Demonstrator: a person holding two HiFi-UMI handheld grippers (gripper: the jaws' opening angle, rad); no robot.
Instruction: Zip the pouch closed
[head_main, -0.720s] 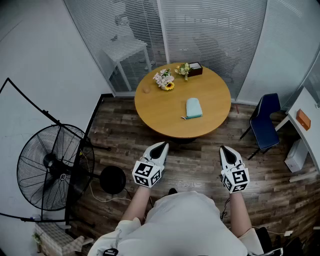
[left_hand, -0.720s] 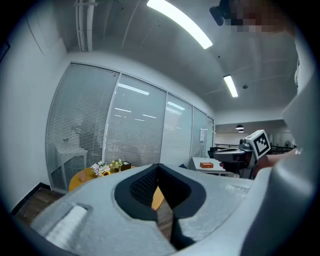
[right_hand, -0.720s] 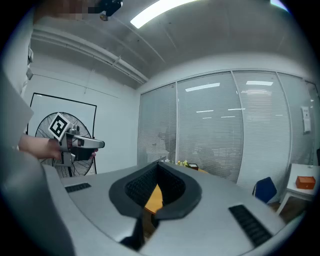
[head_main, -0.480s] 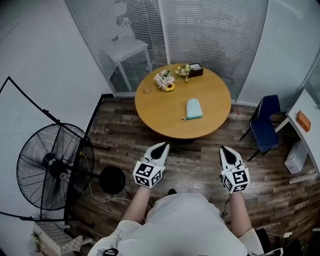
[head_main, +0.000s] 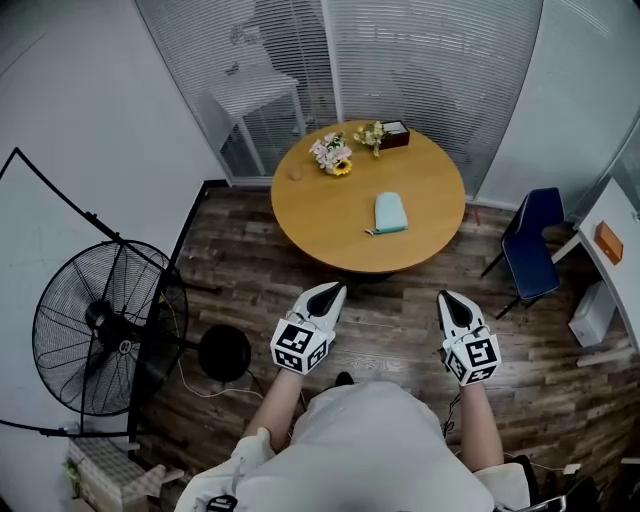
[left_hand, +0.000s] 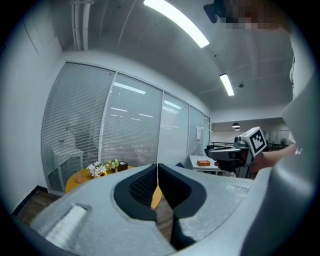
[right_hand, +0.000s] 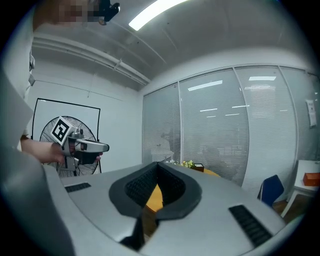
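A pale teal pouch (head_main: 389, 212) lies flat on the round wooden table (head_main: 320, 215), right of its middle, with a small pull tab at its near left corner. Both grippers hang over the floor well short of the table. My left gripper (head_main: 332, 290) is shut with nothing in it, its tips meeting in the left gripper view (left_hand: 158, 165). My right gripper (head_main: 446, 297) is shut and empty too, tips touching in the right gripper view (right_hand: 157, 163).
Flower bunches (head_main: 330, 156) and a dark box (head_main: 393, 134) stand at the table's far edge. A big floor fan (head_main: 100, 330) stands at the left, a blue chair (head_main: 530, 250) at the right. Glass walls with blinds close the back.
The view has crept slightly toward the table. My left gripper has shifted a little to the right; both stay shut.
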